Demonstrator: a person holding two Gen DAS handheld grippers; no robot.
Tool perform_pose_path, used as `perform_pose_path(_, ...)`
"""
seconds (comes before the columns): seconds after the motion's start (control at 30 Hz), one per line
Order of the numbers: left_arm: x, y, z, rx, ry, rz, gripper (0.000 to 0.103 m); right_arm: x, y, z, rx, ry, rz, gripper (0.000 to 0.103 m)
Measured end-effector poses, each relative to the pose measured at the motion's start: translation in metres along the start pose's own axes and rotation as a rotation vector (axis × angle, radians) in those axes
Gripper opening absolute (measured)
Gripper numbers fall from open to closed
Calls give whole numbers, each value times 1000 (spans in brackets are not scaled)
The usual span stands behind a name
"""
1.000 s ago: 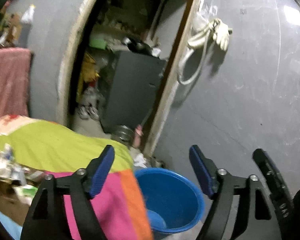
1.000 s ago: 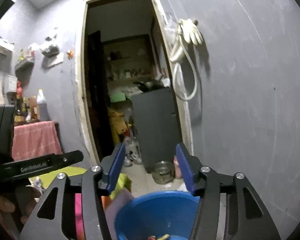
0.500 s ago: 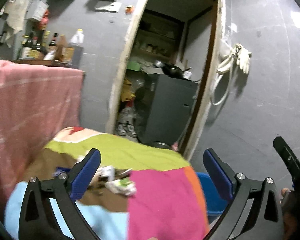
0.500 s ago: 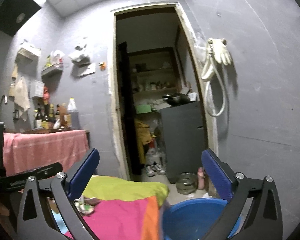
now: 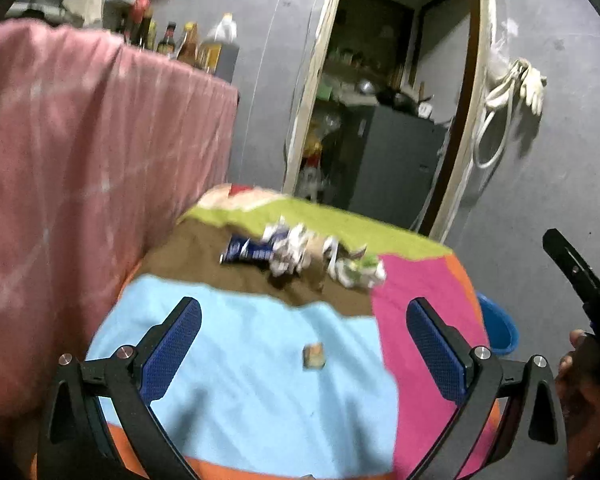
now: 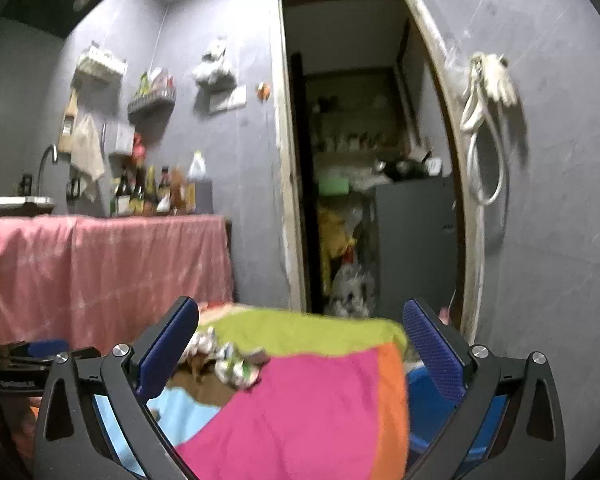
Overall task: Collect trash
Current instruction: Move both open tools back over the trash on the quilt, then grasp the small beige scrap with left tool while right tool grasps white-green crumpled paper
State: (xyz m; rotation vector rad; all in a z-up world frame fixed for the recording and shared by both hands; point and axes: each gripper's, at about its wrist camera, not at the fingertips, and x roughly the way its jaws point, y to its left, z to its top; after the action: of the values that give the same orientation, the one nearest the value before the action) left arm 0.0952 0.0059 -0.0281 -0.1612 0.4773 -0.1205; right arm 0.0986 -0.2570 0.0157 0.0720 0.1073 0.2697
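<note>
A heap of crumpled white and blue wrappers (image 5: 300,254) is lying on the brown patch of the patchwork cloth-covered table (image 5: 240,392), with a small tan cube-shaped scrap (image 5: 314,357) sitting apart on the light-blue patch, nothing between them and the tools. The left gripper (image 5: 303,354) and right gripper (image 6: 300,356) are both hanging spread wide and empty above the table, a pink draped counter (image 6: 108,272) with bottles standing beside the doorway in the grey wall. A round blue plastic basin (image 5: 498,330) is sitting just beyond the table's orange edge; its inside is hidden.

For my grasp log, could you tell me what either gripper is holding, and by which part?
Nothing is held: the left gripper and right gripper both have open, empty jaws.
</note>
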Motion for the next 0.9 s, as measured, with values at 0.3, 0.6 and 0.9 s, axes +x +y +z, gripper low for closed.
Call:
perform_pose_path(0.3,28,0,-13,-16,166,-44,87,31,6,-29,-21,169,43,103)
perform_pose_path(0.6,59,-5,-20,-4,334,-90,40,63,7,-48,-26,304,104,86)
perform_pose_path(0.9,75,-5,-15,21,360,-58,14,90,11,-59,-27,408,153,77)
